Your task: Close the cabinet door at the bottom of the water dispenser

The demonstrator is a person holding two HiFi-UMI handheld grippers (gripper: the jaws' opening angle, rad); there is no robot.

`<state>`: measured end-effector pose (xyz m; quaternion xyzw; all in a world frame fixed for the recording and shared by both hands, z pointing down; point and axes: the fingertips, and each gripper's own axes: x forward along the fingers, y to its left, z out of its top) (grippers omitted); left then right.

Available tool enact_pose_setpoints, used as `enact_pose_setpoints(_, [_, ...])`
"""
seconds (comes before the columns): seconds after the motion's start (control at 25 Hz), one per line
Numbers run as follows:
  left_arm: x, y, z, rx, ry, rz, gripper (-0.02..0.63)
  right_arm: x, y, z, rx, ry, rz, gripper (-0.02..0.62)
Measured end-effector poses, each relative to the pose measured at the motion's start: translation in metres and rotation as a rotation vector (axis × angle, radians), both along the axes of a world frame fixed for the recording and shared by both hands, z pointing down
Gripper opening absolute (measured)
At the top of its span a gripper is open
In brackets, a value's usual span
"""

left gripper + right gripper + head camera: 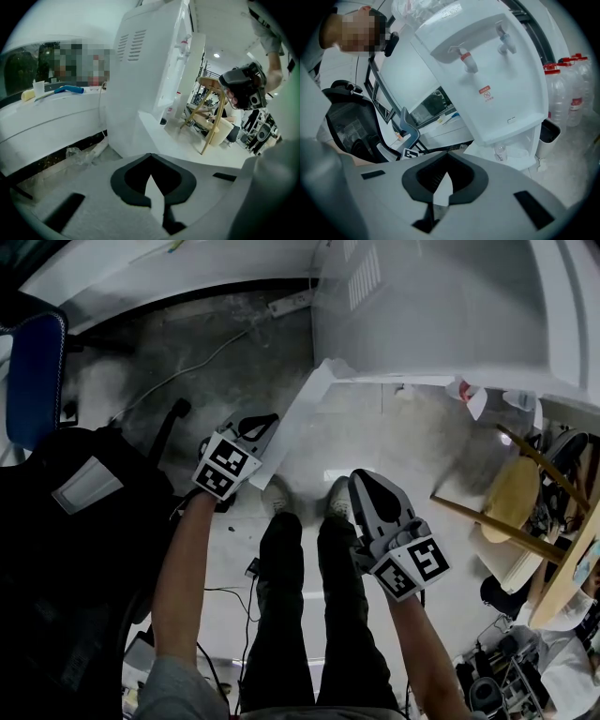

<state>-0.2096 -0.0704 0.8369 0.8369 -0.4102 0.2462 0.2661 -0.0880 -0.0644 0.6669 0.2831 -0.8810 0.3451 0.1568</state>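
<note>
Two grippers had their jaws pressed together, empty. The left gripper (263,422) lay just beside the cabinet door (298,418), though whether it touched the panel could not be told. The right gripper (365,478) hung over the floor (394,442), apart from the door. That door stood swung out from the base of the white water dispenser (431,306), with a bottle (500,151) inside the open cabinet.
</note>
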Motion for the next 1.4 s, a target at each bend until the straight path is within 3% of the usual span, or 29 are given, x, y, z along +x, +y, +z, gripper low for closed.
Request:
enact_pose_setpoints(0.28, [0.038,-0.005,-0.008,0.007,0.042,0.007,0.006,0.022,0.000,-0.003,-0.003,-0.003,0.019,0.011])
enact_pose_setpoints(0.68, [0.087,-0.017,-0.007,0.008,0.010,0.105,0.006,0.056,0.005,-0.004,-0.005,-0.009,0.019,0.011])
enact_pose_setpoints(1.4, [0.153,-0.054,-0.005,-0.023,0.031,0.074,0.006,0.112,-0.015,-0.004,0.000,-0.005,0.044,0.011])
